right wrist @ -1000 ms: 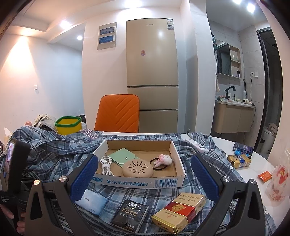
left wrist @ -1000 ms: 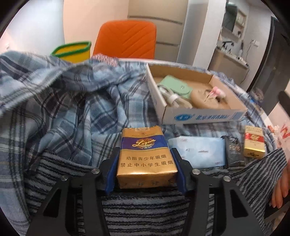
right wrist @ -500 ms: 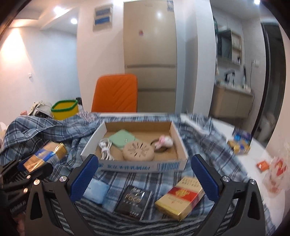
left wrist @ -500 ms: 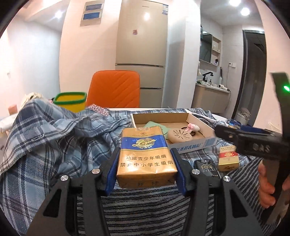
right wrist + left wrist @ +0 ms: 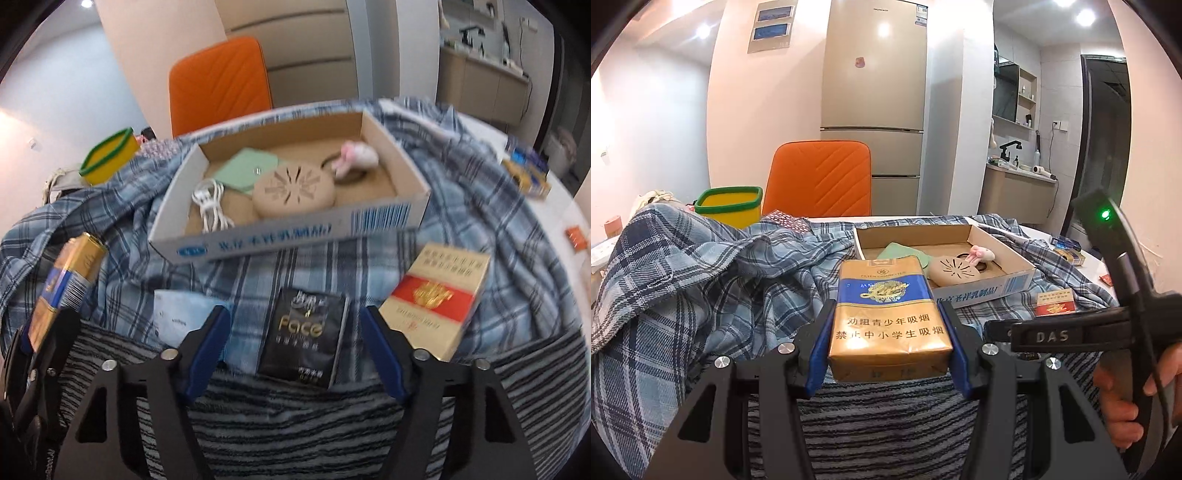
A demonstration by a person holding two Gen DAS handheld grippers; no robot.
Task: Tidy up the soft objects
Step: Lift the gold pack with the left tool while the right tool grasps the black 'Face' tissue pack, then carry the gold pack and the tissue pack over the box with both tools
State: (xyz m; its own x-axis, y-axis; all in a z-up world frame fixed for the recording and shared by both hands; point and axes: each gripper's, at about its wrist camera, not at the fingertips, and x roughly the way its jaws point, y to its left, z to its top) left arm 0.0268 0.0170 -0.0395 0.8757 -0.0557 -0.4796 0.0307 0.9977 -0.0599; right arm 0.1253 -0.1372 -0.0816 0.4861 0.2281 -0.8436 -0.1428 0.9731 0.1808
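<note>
We hold the gold and blue soft pack (image 5: 889, 317) clamped between the blue pads of our left gripper (image 5: 889, 334), lifted clear of the cloth, with the pads pressing its 2 long sides. It looks light, and its paper wrap dents easily, so we judge a gentle squeeze across the width is enough; more would crush it.

Our right gripper (image 5: 295, 345) points down at the black Face packet (image 5: 304, 338), which lies flat on the plaid shirt (image 5: 443, 221) at the edge of the striped cloth (image 5: 295, 424). The jaws are closing with the packet between them, but the pads do not yet press on it. The packet seems thin, limp and glossy, so it may slide or buckle; we would take it across its narrow width, low, near the middle.

The red and gold pack (image 5: 437, 299) lies just beside it to the right, a pale blue tissue pack (image 5: 177, 317) to the left. The cardboard box (image 5: 384, 218) sits behind them, holding small items.
</note>
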